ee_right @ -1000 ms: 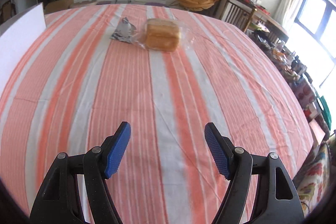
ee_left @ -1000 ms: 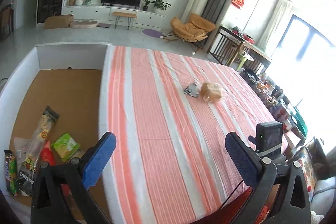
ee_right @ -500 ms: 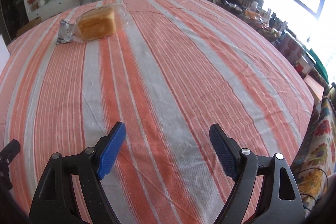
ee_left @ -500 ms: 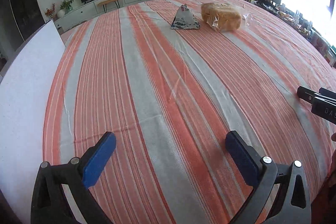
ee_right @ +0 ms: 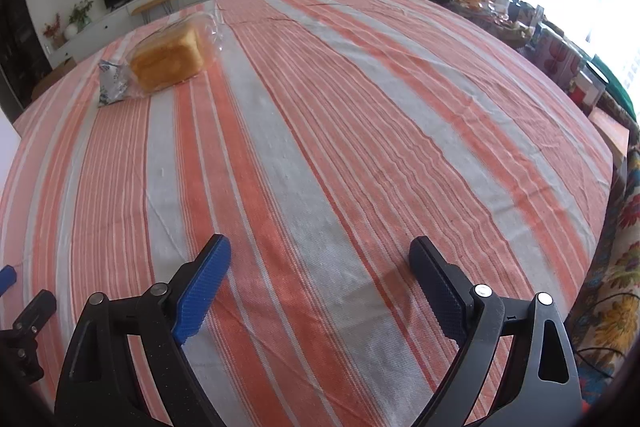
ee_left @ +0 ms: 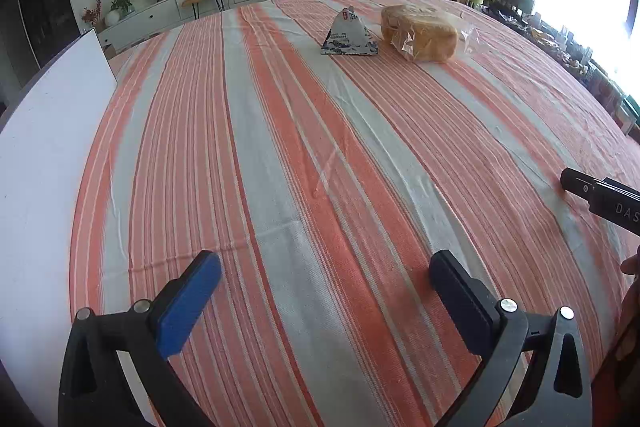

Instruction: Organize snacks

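Note:
A loaf of bread in a clear bag (ee_left: 420, 33) lies far across the striped tablecloth (ee_left: 320, 167), with a grey triangular snack packet (ee_left: 349, 35) just left of it. Both also show in the right wrist view, the bread (ee_right: 168, 59) and the packet (ee_right: 112, 87) at the upper left. My left gripper (ee_left: 326, 291) is open and empty, low over the near cloth. My right gripper (ee_right: 320, 283) is open and empty too, over the near cloth, far from both snacks.
A white box wall (ee_left: 44, 167) stands along the table's left side. The right gripper's body (ee_left: 600, 199) shows at the right edge of the left view. A cluttered side table (ee_right: 500, 11) and a floral cloth (ee_right: 612, 287) lie beyond the table's right edge.
The left gripper swung right from over the box of snacks to low over the table, facing the bread and packet. The right gripper turned right, so the bread shifted to its upper left.

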`<move>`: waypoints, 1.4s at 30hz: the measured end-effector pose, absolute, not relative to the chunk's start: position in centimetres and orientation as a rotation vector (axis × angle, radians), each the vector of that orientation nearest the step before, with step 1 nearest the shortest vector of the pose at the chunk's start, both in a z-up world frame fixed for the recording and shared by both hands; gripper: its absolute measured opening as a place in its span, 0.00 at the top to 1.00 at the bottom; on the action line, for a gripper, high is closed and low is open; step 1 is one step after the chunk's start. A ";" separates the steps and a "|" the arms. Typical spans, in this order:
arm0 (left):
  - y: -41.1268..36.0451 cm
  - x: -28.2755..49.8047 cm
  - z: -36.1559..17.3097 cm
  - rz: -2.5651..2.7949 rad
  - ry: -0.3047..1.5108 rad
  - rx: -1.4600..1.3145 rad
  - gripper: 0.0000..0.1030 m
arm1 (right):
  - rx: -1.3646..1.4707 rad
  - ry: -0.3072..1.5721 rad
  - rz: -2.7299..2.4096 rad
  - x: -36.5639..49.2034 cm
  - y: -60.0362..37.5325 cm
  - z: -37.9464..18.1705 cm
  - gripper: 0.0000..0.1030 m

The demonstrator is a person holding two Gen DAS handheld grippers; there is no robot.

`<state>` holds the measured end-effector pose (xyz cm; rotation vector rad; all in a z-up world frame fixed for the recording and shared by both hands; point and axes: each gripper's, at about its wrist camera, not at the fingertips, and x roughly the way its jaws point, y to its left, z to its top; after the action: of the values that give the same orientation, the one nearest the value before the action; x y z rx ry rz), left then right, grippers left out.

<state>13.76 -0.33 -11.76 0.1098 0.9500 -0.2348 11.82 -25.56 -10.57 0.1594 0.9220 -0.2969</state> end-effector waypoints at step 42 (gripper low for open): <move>-0.8 24.3 -10.2 -0.127 0.942 0.103 0.65 | 0.156 0.914 -0.286 12.5 -25.4 -10.7 0.07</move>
<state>24.26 -0.78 -10.25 0.1028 0.9422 -0.1273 12.48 -25.36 -10.72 0.1556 0.9139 -0.2860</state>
